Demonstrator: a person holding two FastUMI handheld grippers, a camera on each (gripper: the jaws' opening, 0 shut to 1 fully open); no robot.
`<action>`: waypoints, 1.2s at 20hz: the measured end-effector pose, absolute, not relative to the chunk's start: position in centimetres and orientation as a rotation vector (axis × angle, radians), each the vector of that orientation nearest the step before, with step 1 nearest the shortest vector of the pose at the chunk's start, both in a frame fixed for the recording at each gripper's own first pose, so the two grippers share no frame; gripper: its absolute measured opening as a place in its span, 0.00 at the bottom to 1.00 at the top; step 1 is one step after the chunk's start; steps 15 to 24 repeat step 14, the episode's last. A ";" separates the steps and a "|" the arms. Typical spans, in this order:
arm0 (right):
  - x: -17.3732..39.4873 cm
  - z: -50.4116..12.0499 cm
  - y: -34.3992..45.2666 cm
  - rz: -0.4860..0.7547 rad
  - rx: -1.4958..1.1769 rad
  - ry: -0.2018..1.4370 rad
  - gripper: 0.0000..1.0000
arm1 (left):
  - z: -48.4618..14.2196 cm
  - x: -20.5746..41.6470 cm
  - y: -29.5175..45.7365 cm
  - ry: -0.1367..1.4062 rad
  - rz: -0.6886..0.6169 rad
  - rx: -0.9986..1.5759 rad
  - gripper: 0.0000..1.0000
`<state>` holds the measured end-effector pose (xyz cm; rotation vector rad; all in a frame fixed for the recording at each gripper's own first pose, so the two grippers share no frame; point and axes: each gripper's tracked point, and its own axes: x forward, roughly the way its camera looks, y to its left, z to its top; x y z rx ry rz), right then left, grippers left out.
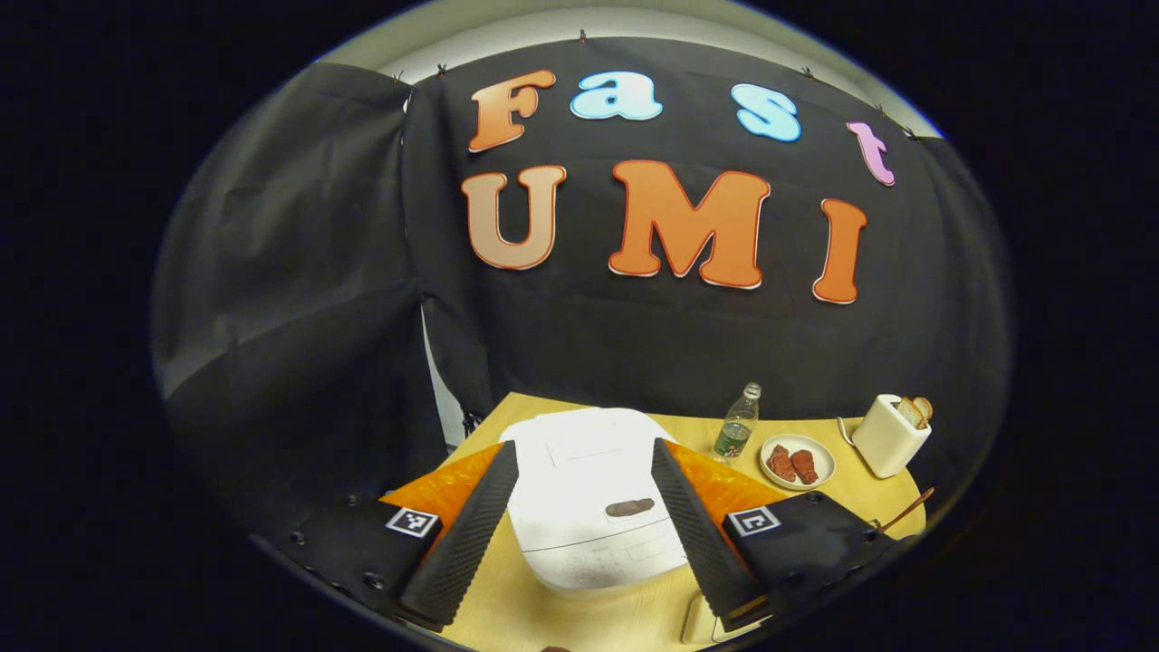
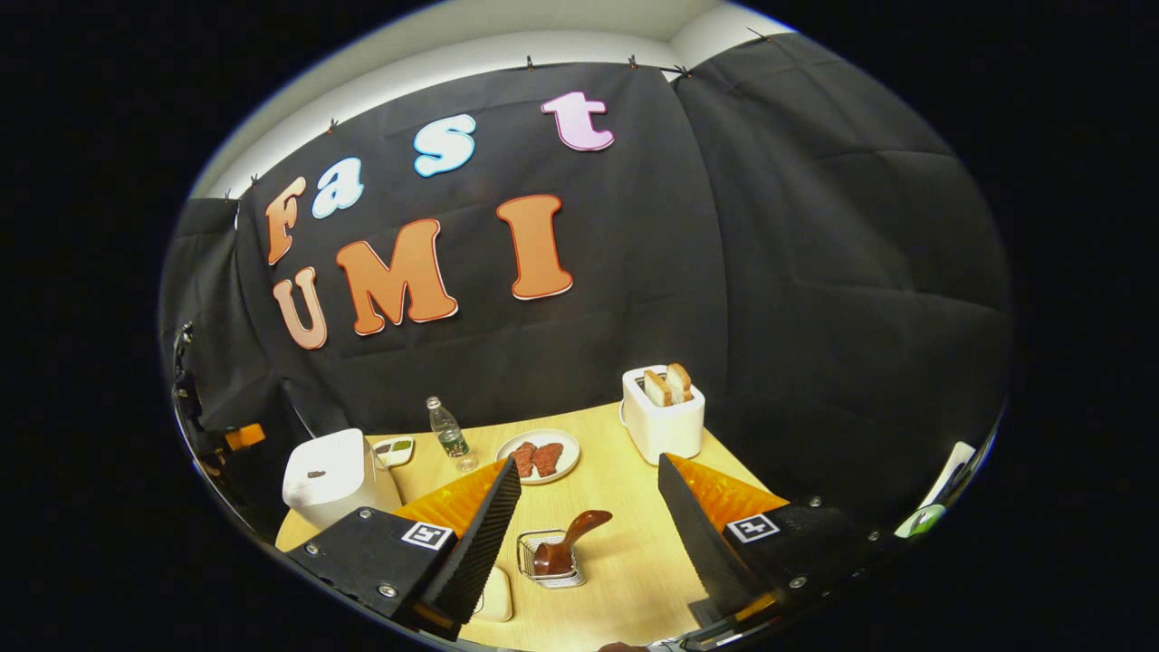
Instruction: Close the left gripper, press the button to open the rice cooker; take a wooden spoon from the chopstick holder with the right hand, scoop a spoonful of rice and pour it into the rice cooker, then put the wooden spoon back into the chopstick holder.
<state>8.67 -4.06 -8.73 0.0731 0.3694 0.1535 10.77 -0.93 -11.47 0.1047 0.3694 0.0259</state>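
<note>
White rice cooker (image 1: 593, 493), rounded, lid down, a dark oval button (image 1: 629, 507) on its front slope: stands at the near left part of the pale wooden table (image 1: 589, 616), and serves here as the landmark. In the right gripper view the same cooker (image 2: 330, 475) sits at the table's left edge.

Left gripper (image 1: 584, 521): fingers spread wide, holding nothing, one to each side of the cooker, hovering over its front, apart from the button.

Wire chopstick holder (image 2: 550, 557), small square metal basket: to the right of the cooker, nearer the front edge of the table. A brown wooden spoon (image 2: 570, 541) stands in it, handle leaning up and to the right.

Right gripper (image 2: 589, 530): fingers set wide apart, empty, framing the holder and spoon from above without touching either.

Clear plastic bottle (image 1: 737, 424), upright, dark label: behind and right of the cooker.

Round white plate (image 1: 797, 462) carrying reddish-brown pieces: just right of the bottle.

Cream-white toaster (image 1: 891, 435) with slices of bread standing in its slots: farthest right of the cooker, toward the back corner.

Small white dish (image 2: 396, 449) with dark bits in it: close behind the cooker, between it and the bottle.

Pale rounded object (image 2: 493, 593), partly hidden by the finger: just left of the holder; what it is cannot be told.
</note>
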 end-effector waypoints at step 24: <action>7.1 -1.6 -7.3 0.128 -0.036 0.200 0.95 | 2.1 -1.5 2.0 0.156 0.053 0.128 0.98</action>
